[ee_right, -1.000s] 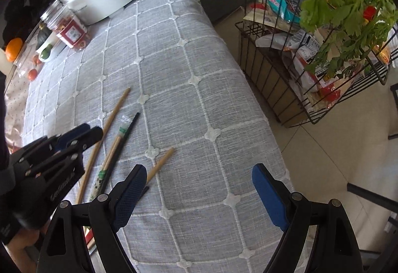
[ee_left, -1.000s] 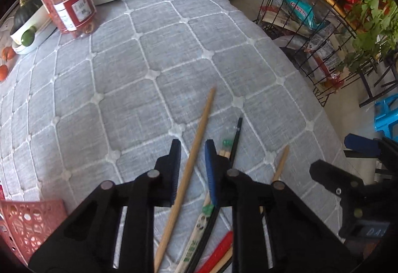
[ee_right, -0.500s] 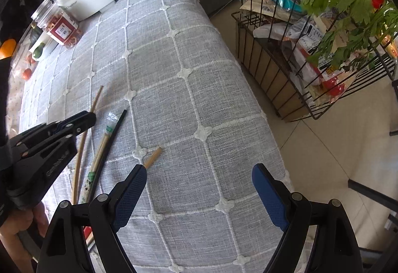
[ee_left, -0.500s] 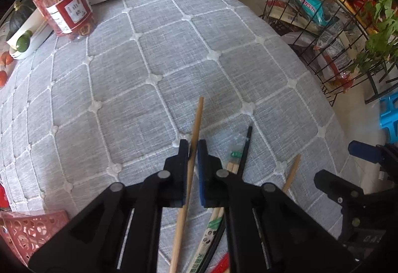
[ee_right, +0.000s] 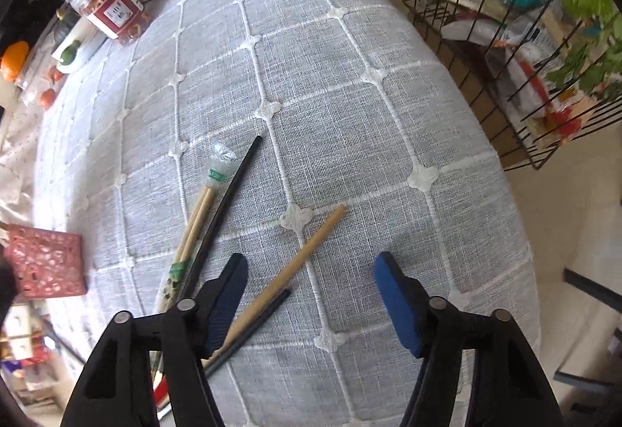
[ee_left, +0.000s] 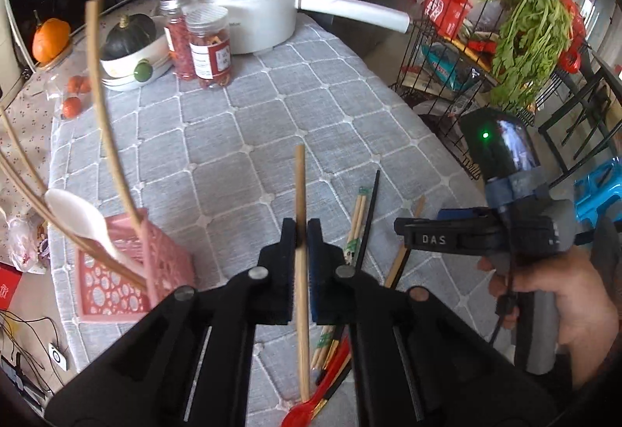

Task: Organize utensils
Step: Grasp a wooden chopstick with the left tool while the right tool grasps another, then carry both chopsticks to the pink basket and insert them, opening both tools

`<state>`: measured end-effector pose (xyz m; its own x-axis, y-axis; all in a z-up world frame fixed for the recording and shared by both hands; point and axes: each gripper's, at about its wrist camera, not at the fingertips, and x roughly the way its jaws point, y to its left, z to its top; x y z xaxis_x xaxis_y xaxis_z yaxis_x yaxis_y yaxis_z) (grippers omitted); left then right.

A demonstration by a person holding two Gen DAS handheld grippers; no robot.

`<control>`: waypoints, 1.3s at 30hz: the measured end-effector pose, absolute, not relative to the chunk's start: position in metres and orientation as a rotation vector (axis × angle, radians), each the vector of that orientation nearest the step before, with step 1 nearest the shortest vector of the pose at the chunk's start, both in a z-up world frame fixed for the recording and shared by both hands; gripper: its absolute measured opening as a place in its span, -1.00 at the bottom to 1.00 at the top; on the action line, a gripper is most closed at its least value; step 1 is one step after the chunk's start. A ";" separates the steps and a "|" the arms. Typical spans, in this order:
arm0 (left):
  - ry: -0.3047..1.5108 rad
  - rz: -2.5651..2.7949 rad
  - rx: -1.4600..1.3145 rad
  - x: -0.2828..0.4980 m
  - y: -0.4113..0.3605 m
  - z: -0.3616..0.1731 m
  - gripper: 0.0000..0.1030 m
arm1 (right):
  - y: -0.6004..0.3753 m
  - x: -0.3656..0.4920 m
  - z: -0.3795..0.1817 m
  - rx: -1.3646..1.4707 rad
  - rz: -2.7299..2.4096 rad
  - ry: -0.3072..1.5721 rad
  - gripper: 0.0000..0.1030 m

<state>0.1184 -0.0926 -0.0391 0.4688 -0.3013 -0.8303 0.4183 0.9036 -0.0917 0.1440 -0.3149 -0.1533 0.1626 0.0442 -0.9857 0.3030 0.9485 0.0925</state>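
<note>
Round wooden chopstick (ee_left: pixel 300 263) now raised

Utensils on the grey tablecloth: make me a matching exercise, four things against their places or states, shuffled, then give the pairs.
1. wooden chopstick
2. white spoon
3. black chopstick
4. right gripper

A. standing in the pink basket
B. open, holding nothing
C. clamped in the left gripper
D. lying on the tablecloth beside the wrapped chopsticks

Pairs: 1-C, 2-A, 3-D, 4-B
</note>
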 end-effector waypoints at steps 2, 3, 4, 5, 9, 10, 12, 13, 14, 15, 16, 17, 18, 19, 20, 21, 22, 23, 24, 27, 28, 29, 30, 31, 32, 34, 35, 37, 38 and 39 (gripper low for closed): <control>0.967 -0.431 0.113 0.112 -0.082 -0.034 -0.87 | -0.305 0.145 -0.155 0.264 -0.224 1.394 0.18; 0.957 -0.426 0.098 0.109 -0.076 -0.032 -0.87 | -0.299 0.146 -0.155 0.243 -0.238 1.391 0.09; 0.947 -0.421 0.080 0.105 -0.070 -0.031 -0.87 | -0.293 0.146 -0.155 0.223 -0.251 1.387 -0.03; 0.936 -0.414 0.063 0.102 -0.064 -0.029 -0.87 | -0.287 0.147 -0.155 0.210 -0.261 1.382 -0.10; 0.908 -0.406 0.012 0.092 -0.045 -0.026 -0.86 | -0.270 0.149 -0.154 0.197 -0.276 1.359 -0.50; 0.904 -0.406 -0.004 0.089 -0.040 -0.025 -0.86 | -0.267 0.150 -0.153 0.188 -0.284 1.351 -0.62; 0.896 -0.403 -0.020 0.084 -0.031 -0.023 -0.86 | -0.270 0.149 -0.150 0.226 -0.251 1.321 -0.69; 0.892 -0.400 -0.027 0.082 -0.027 -0.022 -0.86 | -0.274 0.149 -0.150 0.290 -0.205 1.322 -0.73; 0.889 -0.397 -0.033 0.080 -0.023 -0.022 -0.86 | -0.276 0.148 -0.151 0.328 -0.178 1.322 -0.75; 0.886 -0.396 -0.037 0.077 -0.018 -0.021 -0.86 | -0.277 0.148 -0.150 0.354 -0.157 1.313 -0.77; 0.883 -0.394 -0.041 0.075 -0.015 -0.020 -0.86 | -0.277 0.147 -0.148 0.364 -0.145 1.299 -0.78; 0.880 -0.393 -0.043 0.073 -0.011 -0.020 -0.86 | -0.278 0.147 -0.146 0.367 -0.137 1.284 -0.79; 0.877 -0.393 -0.043 0.071 -0.008 -0.020 -0.85 | -0.281 0.148 -0.142 0.372 -0.126 1.267 -0.80; 0.873 -0.393 -0.044 0.069 -0.006 -0.020 -0.85 | -0.283 0.147 -0.138 0.378 -0.113 1.251 -0.80; 0.870 -0.393 -0.047 0.066 -0.003 -0.019 -0.85 | -0.283 0.145 -0.133 0.388 -0.097 1.230 -0.81; 0.866 -0.394 -0.050 0.063 0.000 -0.018 -0.85 | -0.283 0.143 -0.126 0.397 -0.078 1.209 -0.81; 0.861 -0.395 -0.055 0.061 0.004 -0.016 -0.85 | -0.284 0.142 -0.120 0.402 -0.063 1.190 -0.82; 0.854 -0.394 -0.057 0.058 0.007 -0.015 -0.86 | -0.284 0.139 -0.112 0.402 -0.045 1.165 -0.82; 0.845 -0.391 -0.053 0.056 0.010 -0.013 -0.88 | -0.287 0.138 -0.106 0.397 -0.031 1.144 -0.82; 0.818 -0.374 -0.048 0.048 0.020 -0.007 -0.88 | -0.285 0.124 -0.080 0.363 0.001 1.071 -0.82; 0.814 -0.375 -0.056 0.045 0.024 -0.005 -0.88 | -0.283 0.119 -0.070 0.349 0.009 1.047 -0.82; 0.806 -0.375 -0.062 0.043 0.027 -0.003 -0.88 | -0.281 0.114 -0.062 0.338 0.018 1.023 -0.83; 0.796 -0.372 -0.065 0.041 0.030 -0.001 -0.88 | -0.279 0.109 -0.053 0.330 0.029 1.001 -0.83; 0.785 -0.371 -0.067 0.039 0.033 0.002 -0.88 | -0.275 0.104 -0.044 0.320 0.041 0.976 -0.84; 0.772 -0.370 -0.069 0.036 0.035 0.005 -0.88 | -0.273 0.101 -0.038 0.308 0.048 0.956 -0.84; 0.749 -0.369 -0.075 0.033 0.040 0.012 -0.88 | -0.266 0.089 -0.020 0.276 0.069 0.909 -0.86; 0.737 -0.369 -0.079 0.031 0.042 0.015 -0.88 | -0.261 0.083 -0.011 0.258 0.083 0.886 -0.87; 0.716 -0.368 -0.081 0.028 0.045 0.020 -0.88 | -0.252 0.077 0.002 0.215 0.096 0.854 -0.88; 0.705 -0.366 -0.082 0.027 0.047 0.022 -0.88 | -0.247 0.073 0.007 0.193 0.103 0.837 -0.88; 0.695 -0.362 -0.083 0.025 0.048 0.024 -0.88 | -0.242 0.070 0.012 0.173 0.110 0.822 -0.89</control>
